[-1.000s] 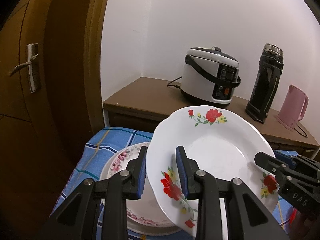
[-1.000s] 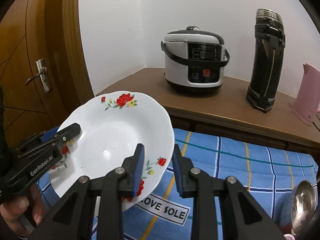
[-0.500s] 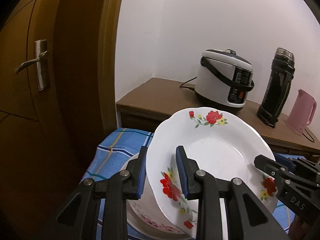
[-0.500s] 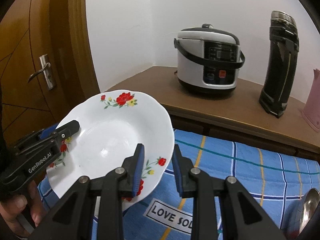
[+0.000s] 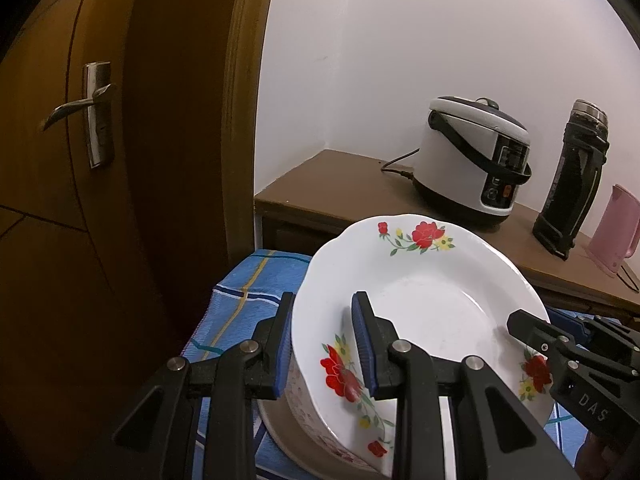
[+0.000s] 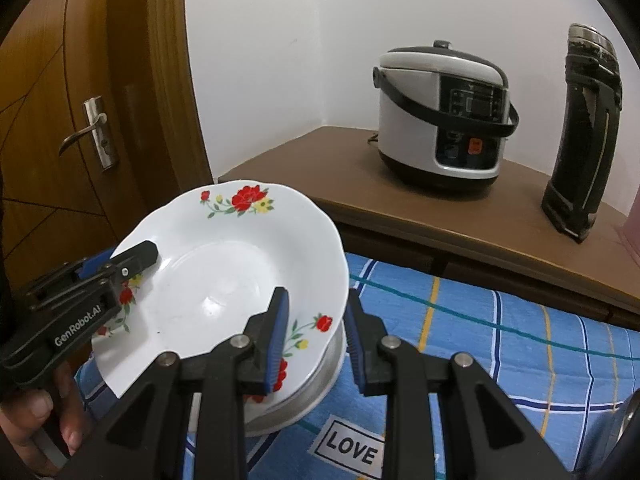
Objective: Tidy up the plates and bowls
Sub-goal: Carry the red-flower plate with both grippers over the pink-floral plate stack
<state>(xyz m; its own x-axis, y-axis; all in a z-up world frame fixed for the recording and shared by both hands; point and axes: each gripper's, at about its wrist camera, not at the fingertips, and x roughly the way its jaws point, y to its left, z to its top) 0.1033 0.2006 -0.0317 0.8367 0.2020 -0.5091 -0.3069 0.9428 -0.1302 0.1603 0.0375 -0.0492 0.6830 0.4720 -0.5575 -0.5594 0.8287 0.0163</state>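
A white deep plate with red flowers (image 5: 432, 300) is held tilted above the table, also seen in the right wrist view (image 6: 224, 276). My left gripper (image 5: 324, 344) is shut on its left rim. My right gripper (image 6: 314, 340) is shut on its right rim; its fingers (image 5: 536, 332) show at the right of the left wrist view. Below the plate lies a stack with a pink-flowered plate (image 5: 304, 408) and a pale plate rim (image 6: 320, 380).
The table has a blue checked cloth (image 6: 480, 340). Behind stands a brown sideboard (image 6: 460, 232) with a rice cooker (image 6: 444, 116), a black thermos (image 6: 584, 136) and a pink kettle (image 5: 616, 232). A wooden door (image 5: 100, 160) is at left. A metal ladle (image 6: 630, 416) lies far right.
Both grippers have carried the flowered plate leftward and lower over the stack. The pink-flowered plate beneath is now mostly covered.
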